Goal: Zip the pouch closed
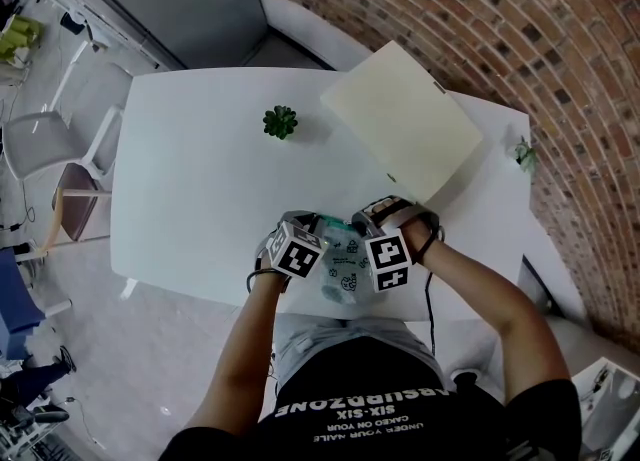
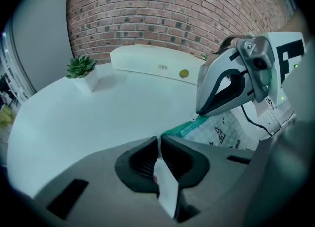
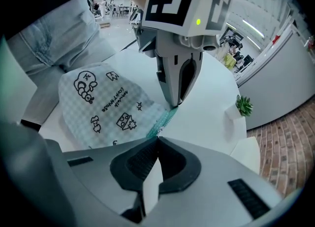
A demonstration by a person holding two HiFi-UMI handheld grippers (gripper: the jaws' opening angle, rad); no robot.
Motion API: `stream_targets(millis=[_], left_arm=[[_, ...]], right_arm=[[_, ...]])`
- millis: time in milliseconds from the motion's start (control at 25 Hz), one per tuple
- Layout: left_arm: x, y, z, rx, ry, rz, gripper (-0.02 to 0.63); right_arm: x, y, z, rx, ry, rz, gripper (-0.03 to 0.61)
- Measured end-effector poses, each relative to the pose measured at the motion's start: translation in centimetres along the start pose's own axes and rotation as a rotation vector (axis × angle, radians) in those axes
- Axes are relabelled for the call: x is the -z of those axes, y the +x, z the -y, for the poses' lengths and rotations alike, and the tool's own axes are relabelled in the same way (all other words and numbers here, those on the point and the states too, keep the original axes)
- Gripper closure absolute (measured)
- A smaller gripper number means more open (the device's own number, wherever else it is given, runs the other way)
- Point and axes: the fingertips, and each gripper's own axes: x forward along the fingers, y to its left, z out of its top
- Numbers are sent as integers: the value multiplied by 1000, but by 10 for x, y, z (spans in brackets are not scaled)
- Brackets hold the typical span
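A checked pouch [image 1: 340, 274] with black cartoon prints and a teal zipper lies at the table's near edge, between both grippers. My left gripper [image 1: 318, 225] [image 2: 160, 140] is shut on the pouch's zipper end; the right gripper view shows its tips [image 3: 174, 104] pinching the teal strip [image 3: 160, 122]. My right gripper [image 1: 356, 229] [image 3: 157, 140] is shut as well. In the left gripper view its tips [image 2: 198, 115] come down on the zipper [image 2: 179, 128], seemingly on the pull. The pouch body [image 3: 98, 103] spreads toward the person. Only a short stretch of zipper shows between the two grippers.
A small potted plant [image 1: 280, 122] [image 2: 81, 67] stands mid-table. A cream flat board [image 1: 400, 119] [image 2: 157, 66] lies at the far right corner, near the brick wall. Another small plant [image 1: 522, 154] sits at the right edge. Chairs [image 1: 60, 149] stand left of the white table [image 1: 200, 199].
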Motion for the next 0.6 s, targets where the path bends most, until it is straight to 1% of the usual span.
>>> stream_targets(millis=[280, 600], left_arm=[[1, 0, 0, 12, -11, -19, 581], [1, 1, 0, 4, -15, -25, 581]], right_arm=[[-2, -4, -2, -9, -4, -4, 578], [-5, -5, -5, -16, -7, -27, 578]])
